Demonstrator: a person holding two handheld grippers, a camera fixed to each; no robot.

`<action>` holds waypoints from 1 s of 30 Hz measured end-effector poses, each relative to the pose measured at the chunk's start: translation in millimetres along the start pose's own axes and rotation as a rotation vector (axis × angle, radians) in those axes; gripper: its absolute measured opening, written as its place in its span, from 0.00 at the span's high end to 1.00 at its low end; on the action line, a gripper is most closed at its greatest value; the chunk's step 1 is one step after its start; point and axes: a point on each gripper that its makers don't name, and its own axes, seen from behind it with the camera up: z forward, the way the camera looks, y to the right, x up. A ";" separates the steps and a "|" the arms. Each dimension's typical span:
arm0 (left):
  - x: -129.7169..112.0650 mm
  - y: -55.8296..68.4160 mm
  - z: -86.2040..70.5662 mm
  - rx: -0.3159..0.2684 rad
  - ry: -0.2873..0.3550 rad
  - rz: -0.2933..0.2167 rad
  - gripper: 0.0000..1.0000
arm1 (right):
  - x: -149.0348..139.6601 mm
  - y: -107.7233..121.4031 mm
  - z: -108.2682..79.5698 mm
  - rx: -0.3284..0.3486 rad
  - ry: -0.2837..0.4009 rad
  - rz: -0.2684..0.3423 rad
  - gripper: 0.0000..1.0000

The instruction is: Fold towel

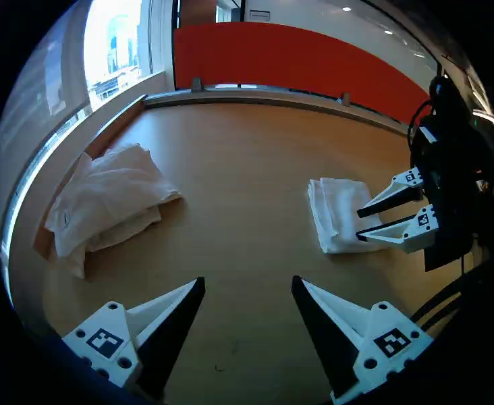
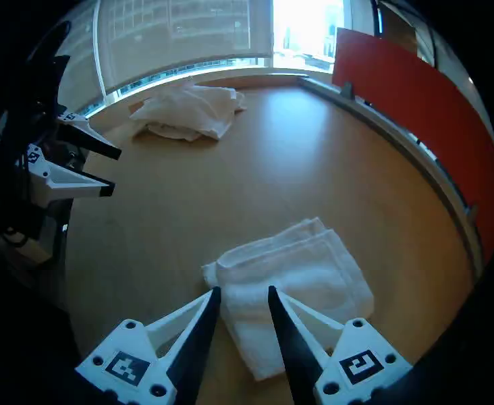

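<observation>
White folded towel (image 2: 301, 270) lies on wooden table (image 2: 247, 169).

White towel (image 2: 294, 277), plain, no print. Crumpled pile (image 1: 105, 196) off-white, slightly creamier. Table (image 1: 247, 155) warm orange-brown wood, faint grain, glossy. Panel (image 1: 294, 61) flat red. Left tool (image 1: 247, 279) and right tool (image 2: 243, 289): white shells, black fingers (image 1: 173, 324), black-and-white square markers (image 1: 105, 341).

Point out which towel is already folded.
The towel at the right gripper, a neat flat square; the other towel by the window lies crumpled.
</observation>
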 end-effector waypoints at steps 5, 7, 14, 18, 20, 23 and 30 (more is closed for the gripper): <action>2.6 2.1 1.4 0.000 0.001 0.005 0.05 | -14.6 3.4 -7.6 -0.023 -0.005 0.029 0.43; 3.4 3.1 1.9 0.000 0.001 0.007 0.05 | -22.3 4.3 -11.1 -0.029 -0.009 0.045 0.43; 5.5 8.2 3.2 -0.007 0.000 0.016 0.05 | -50.9 8.8 -24.8 -0.062 -0.021 0.111 0.43; 6.8 12.1 4.0 -0.013 0.001 0.024 0.05 | -64.9 12.7 -30.9 -0.083 -0.029 0.142 0.43; 6.9 13.6 4.5 -0.015 0.000 0.029 0.05 | -70.8 14.2 -32.2 -0.090 -0.035 0.154 0.43; 6.4 15.3 4.5 -0.017 0.000 0.034 0.05 | -77.8 15.2 -32.1 -0.099 -0.042 0.159 0.43; 4.6 17.1 4.5 -0.019 -0.001 0.031 0.05 | -95.9 13.4 -28.9 -0.112 -0.067 0.169 0.43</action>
